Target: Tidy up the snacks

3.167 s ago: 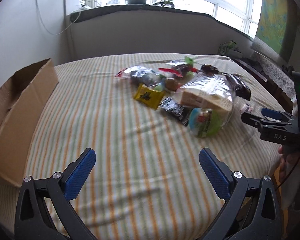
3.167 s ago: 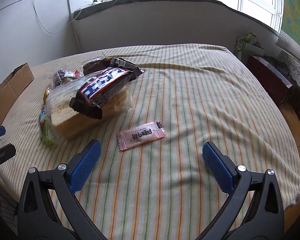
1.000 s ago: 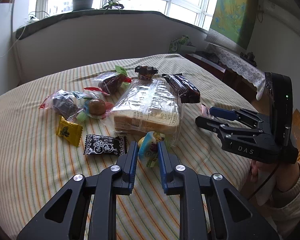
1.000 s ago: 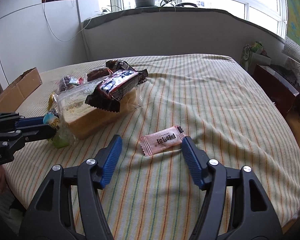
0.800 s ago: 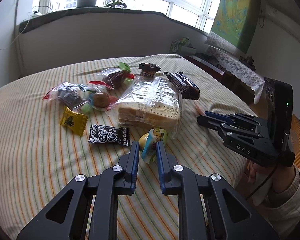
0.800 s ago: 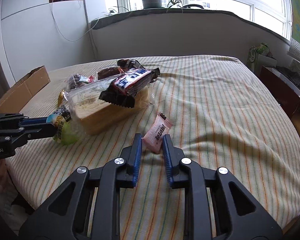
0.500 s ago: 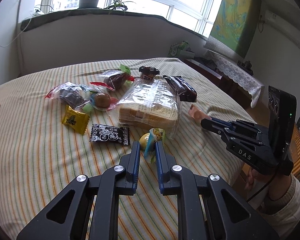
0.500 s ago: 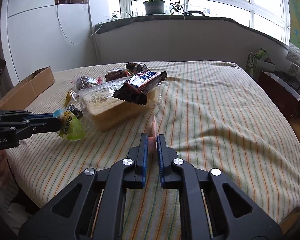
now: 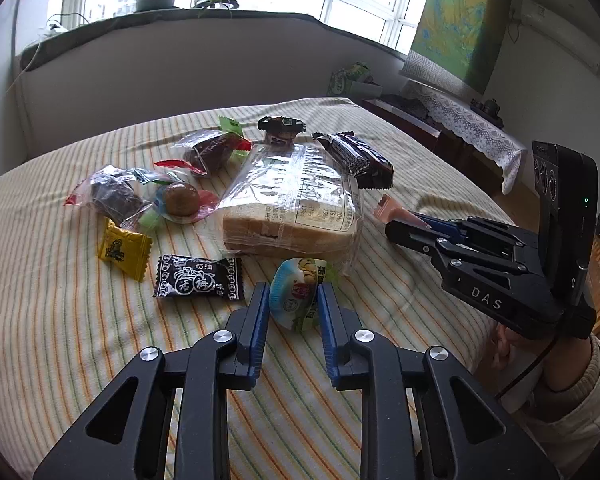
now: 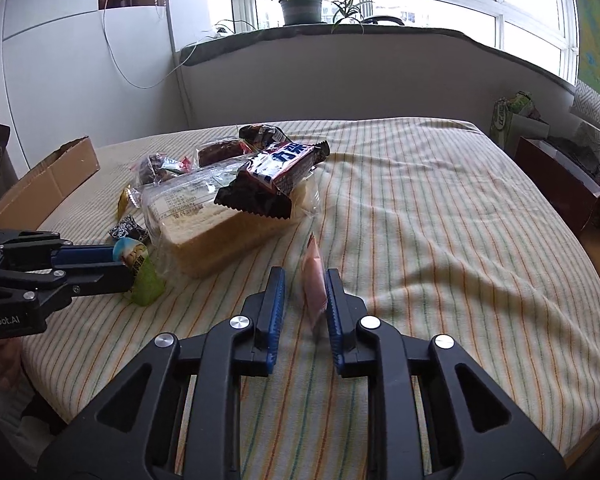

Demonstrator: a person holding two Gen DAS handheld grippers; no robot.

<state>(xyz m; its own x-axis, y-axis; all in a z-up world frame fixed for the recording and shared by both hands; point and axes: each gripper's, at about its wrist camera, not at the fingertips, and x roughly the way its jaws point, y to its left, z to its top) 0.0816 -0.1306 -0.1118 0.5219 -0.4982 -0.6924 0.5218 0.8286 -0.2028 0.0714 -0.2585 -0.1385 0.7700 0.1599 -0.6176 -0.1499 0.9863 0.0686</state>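
Observation:
On the striped tablecloth (image 9: 60, 320) lies a heap of snacks around a bagged loaf of bread (image 9: 296, 200). My left gripper (image 9: 294, 292) has a round blue-and-green snack pack (image 9: 294, 300) between its pads. Its jaws are opening, and the pack still fills the gap and touches both pads. My right gripper (image 10: 304, 276) is opening too. A pink packet (image 10: 314, 280) stands on edge between its jaws, blurred, against the right finger and clear of the left one. In the right wrist view the left gripper (image 10: 128, 264) holds the pack (image 10: 134, 256) low over the table.
A dark chocolate bar (image 10: 276, 172) lies on the loaf. A black candy (image 9: 198, 278), a yellow candy (image 9: 122, 248) and several clear-wrapped sweets lie left of it. A cardboard box (image 10: 48, 184) sits at the far left edge. A hand and sleeve (image 9: 560, 392) hold the right gripper.
Both grippers came from wide open to shut on their snacks, the right one turning the pink packet on edge. Now both pairs of jaws have parted a little, and the pink packet is loose.

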